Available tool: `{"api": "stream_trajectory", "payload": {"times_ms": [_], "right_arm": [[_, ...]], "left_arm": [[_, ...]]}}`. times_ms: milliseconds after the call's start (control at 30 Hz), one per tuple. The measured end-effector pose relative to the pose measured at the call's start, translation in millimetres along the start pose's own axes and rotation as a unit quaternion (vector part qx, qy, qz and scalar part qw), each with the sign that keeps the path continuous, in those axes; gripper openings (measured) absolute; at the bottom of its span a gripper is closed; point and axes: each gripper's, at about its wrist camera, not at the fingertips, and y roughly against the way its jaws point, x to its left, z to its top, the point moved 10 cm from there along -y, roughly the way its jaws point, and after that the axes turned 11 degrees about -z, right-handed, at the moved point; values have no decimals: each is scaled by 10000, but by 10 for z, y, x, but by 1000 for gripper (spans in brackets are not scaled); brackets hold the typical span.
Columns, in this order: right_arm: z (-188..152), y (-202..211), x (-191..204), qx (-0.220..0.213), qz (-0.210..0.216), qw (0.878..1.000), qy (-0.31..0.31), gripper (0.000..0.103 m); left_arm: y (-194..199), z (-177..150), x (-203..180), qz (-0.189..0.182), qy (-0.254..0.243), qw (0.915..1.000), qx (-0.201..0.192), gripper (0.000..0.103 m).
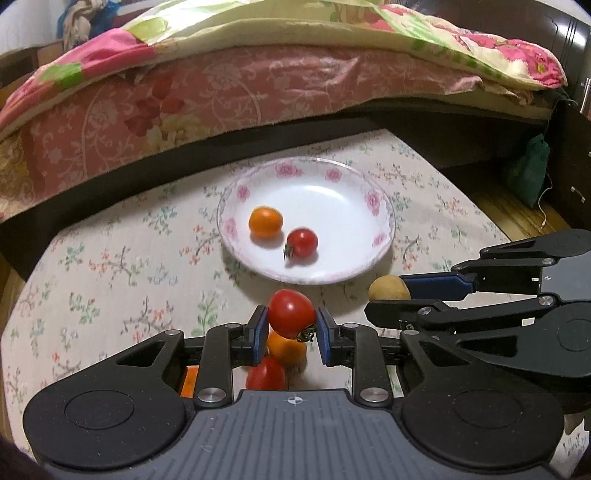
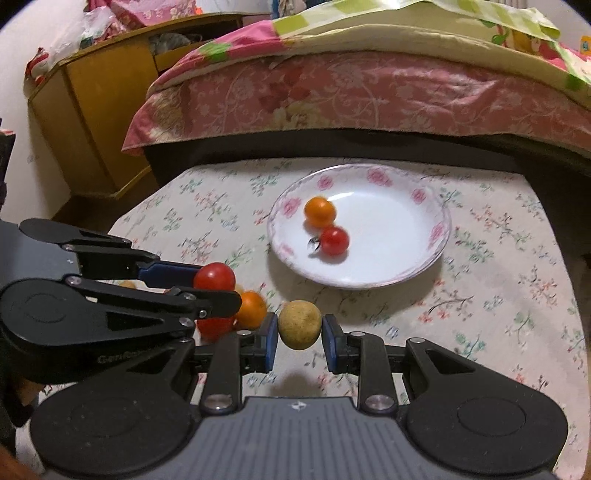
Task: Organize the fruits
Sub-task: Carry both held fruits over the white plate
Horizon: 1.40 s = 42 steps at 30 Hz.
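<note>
Left wrist: left hand-held gripper [image 1: 291, 325] pinches a round red tomato [image 1: 291, 313], raised just short of the white floral-rimmed plate [image 1: 236, 201] on the table.
Right wrist: right hand-held gripper [image 2: 298, 334] pinches a round tan-yellow fruit [image 2: 299, 324], near the plate's front rim.

The plate [image 1: 384, 218] is white with pink roses round its rim. On it lie an orange tomato [image 1: 265, 221] and a red tomato [image 1: 302, 242] with a green stalk. The bench [image 1: 110, 266] wears a cream cloth sprigged with small green, pink and blue flowers. The left gripper [image 1: 291, 325] is black with blue pads on its fingers [image 1: 260, 334], and between them is a red tomato [image 1: 290, 313]. The right gripper [image 2: 299, 334], black and blue likewise, has a tan, speckled fruit [image 2: 299, 324]. The bed [image 1: 229, 99] has a dusty-pink floral sheet under a quilt [image 1: 461, 33] patched in pink, green and cream.
</note>
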Motion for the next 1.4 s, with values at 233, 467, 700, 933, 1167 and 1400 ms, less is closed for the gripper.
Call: {"api": "stream_trajectory", "payload": {"times_ms": [233,467,700,933,1167,1400], "right_arm": [[186,-96,-125,-95,-90,9998,-146,27],[328,-233,-233,-159,-174,9994,-253,27],[370,-407,-297,-126,-224,9993,-278,27],[388,-519,-340,-97,-250,9991,-313,27],[402,-601,-363,-87,-268,9990,-335,27],[429,-634,-382,-135,-297,9989,-343,28]], "left_arm": [[-131,187,64,49,11,10000,-85,34],[-287,300,127,85,10,9999,-92,34],[-421,316,193,74,89,9999,-18,34],[-521,330,251,88,145,9999,13,34],[-576,333,293,111,187,9998,25,34],[-607,351,324,161,202,9997,20,40]]}}
